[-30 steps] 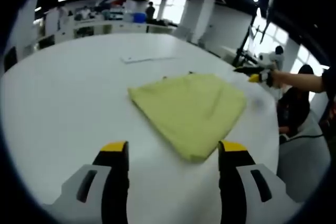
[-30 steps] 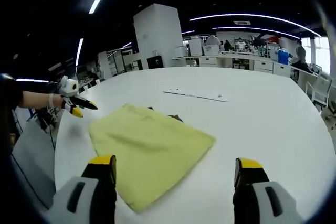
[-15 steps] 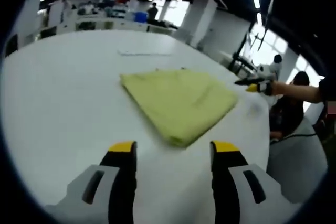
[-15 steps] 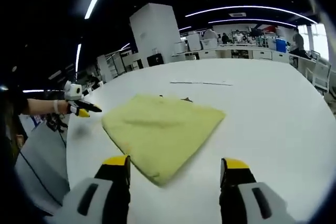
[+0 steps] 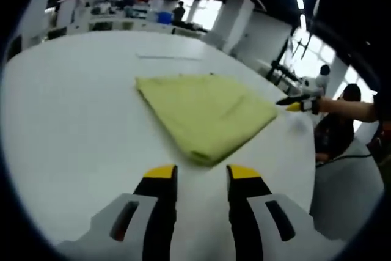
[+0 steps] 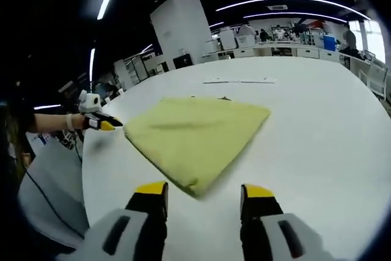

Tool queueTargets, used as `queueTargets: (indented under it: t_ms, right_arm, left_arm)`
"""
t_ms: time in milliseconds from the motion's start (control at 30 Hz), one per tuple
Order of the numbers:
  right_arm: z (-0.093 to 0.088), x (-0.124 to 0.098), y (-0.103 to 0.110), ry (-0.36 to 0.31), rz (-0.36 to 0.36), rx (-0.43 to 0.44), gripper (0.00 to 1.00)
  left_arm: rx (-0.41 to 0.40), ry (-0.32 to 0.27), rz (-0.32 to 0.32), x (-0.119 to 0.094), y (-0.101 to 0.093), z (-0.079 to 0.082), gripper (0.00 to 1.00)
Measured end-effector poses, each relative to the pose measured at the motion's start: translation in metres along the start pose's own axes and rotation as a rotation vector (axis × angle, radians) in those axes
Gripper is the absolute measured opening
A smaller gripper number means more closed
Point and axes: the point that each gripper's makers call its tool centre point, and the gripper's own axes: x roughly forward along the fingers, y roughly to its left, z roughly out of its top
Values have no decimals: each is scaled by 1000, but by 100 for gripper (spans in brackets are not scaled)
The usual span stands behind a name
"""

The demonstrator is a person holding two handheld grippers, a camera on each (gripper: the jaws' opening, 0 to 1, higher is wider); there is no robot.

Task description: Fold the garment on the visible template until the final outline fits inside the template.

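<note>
A yellow-green garment (image 5: 204,111) lies folded into a flat, roughly four-sided shape on the white table (image 5: 67,108). In the right gripper view the garment (image 6: 192,132) lies just ahead of the jaws. A small dark bit (image 6: 223,98) peeks out at its far edge. My left gripper (image 5: 199,174) hovers short of the nearest corner, jaws a narrow gap apart with nothing between them. My right gripper (image 6: 204,190) is open and empty too, just short of the fold's near corner. Each gripper also shows from the side in the other view, the right gripper (image 5: 294,104) and the left gripper (image 6: 102,123), held at opposite table edges.
A thin white strip (image 5: 168,57) lies on the table beyond the garment, also seen as a strip (image 6: 239,81) in the right gripper view. A seated person (image 5: 342,120) is past the table edge. Desks and people stand far behind.
Both grippers' jaws have drawn closer together over the last second. Both cameras have come lower and nearer to the garment's corners. The garment itself lies as before.
</note>
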Motion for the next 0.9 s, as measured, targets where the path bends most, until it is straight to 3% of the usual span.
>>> queueTargets:
  t_ms: [467, 900]
  right_arm:
    - [-20, 11, 3, 24, 16, 57, 20]
    - [-14, 17, -7, -7, 19, 89, 10]
  left_arm:
    - [1, 22, -8, 13, -6, -6, 24]
    - [-46, 6, -19, 20, -7, -4, 17]
